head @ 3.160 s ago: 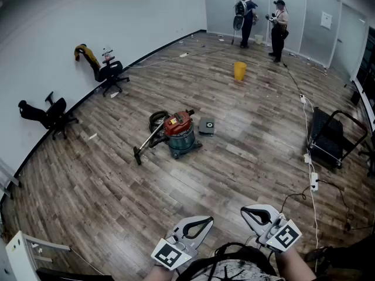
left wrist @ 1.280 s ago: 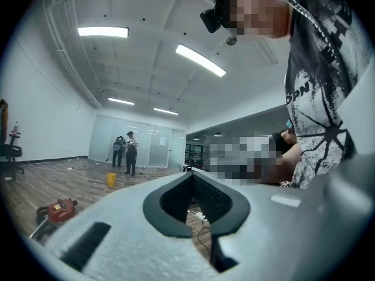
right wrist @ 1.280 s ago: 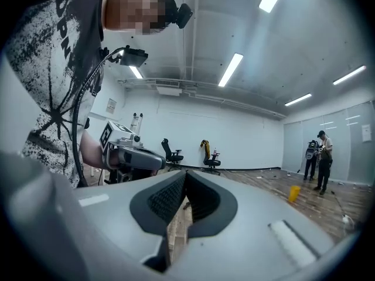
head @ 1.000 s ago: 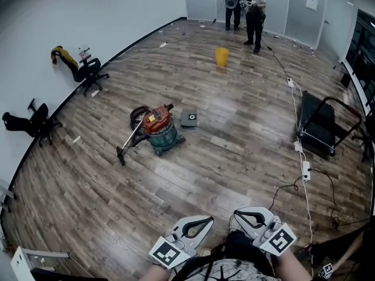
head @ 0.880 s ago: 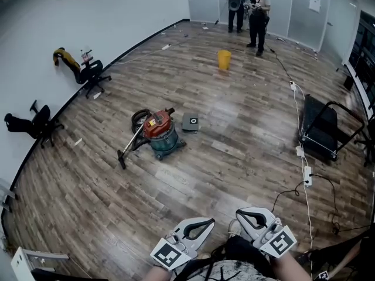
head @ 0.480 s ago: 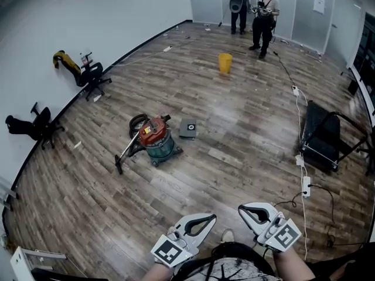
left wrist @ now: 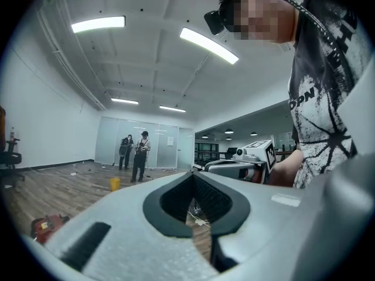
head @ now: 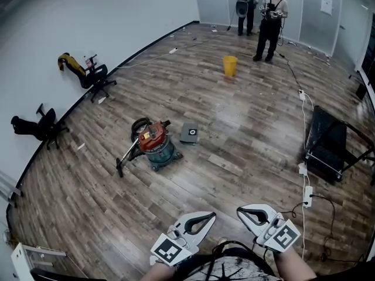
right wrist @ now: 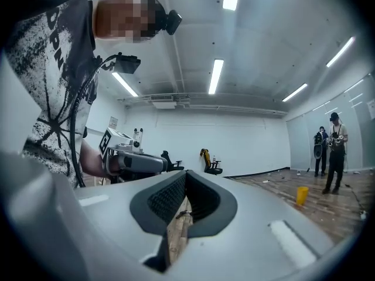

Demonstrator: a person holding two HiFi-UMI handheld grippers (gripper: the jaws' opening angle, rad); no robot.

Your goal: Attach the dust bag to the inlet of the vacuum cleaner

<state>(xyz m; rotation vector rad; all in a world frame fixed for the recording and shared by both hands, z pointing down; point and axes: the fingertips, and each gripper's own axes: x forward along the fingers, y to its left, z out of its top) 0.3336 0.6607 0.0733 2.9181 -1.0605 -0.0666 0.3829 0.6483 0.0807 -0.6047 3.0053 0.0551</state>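
The vacuum cleaner, a teal drum with a red top, stands on the wood floor at mid-left, its hose and wand trailing to the left. A flat grey square with a round hole, which looks like the dust bag, lies just right of it. Both grippers are held close to my body at the bottom of the head view, far from the vacuum. My left gripper is shut and empty, and so is my right gripper. In the left gripper view the vacuum shows low at the left.
Two people stand at the far glass wall, with a yellow bucket in front of them. Office chairs line the left wall. A black cart and power strips with cables lie along the right.
The head view has shifted as I walk across the floor; the vacuum now sits a little lower in the picture. Both grippers stay shut and empty in front of me.
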